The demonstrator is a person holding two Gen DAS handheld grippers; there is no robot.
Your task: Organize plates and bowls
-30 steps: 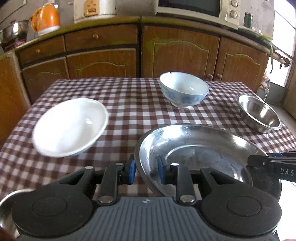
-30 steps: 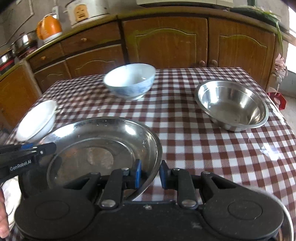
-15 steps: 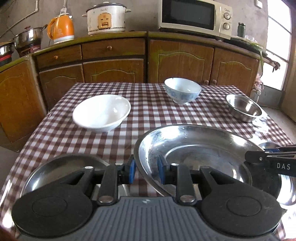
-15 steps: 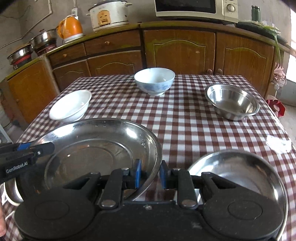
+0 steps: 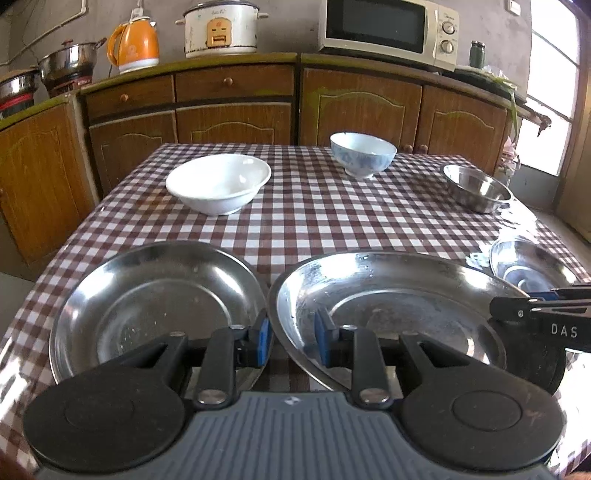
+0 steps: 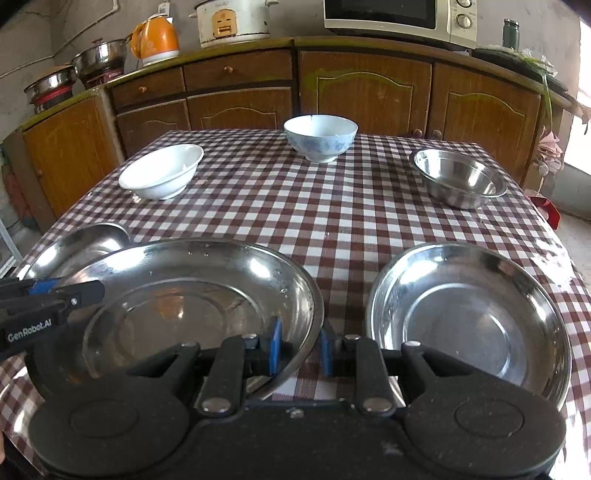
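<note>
Tongs, left [image 5: 290, 341] and right [image 6: 298, 347], each clamp opposite rims of one steel plate [image 5: 399, 317]; two more plates [image 5: 155, 306] [image 6: 469, 321] flank it on the table [image 6: 332, 221].

Kitchen, daylight from a window [image 5: 550, 85] on the right, glare washing that side. Tabletop [image 5: 314, 221] w/ red-and-white check cloth, shiny near the right edge. Behind it a run of brown wood cabinets [image 5: 362, 107], arched door panels, small round knobs, drawers [image 5: 229, 83] on the left part. Countertop [image 5: 236, 61] w/ greenish worn edge. On it: orange kettle [image 5: 135, 46], white rice cooker [image 5: 220, 27], cream microwave [image 5: 391, 31], dark green jar [image 5: 477, 54]. Far left, steel pots [image 5: 68, 66] on burners w/ red bases. Wall [image 5: 55, 18] grey, rough plaster, cable running across it. Grey floor [image 6: 574, 192] by the window, something red [image 6: 546, 212] low beside the tabletop.
</note>
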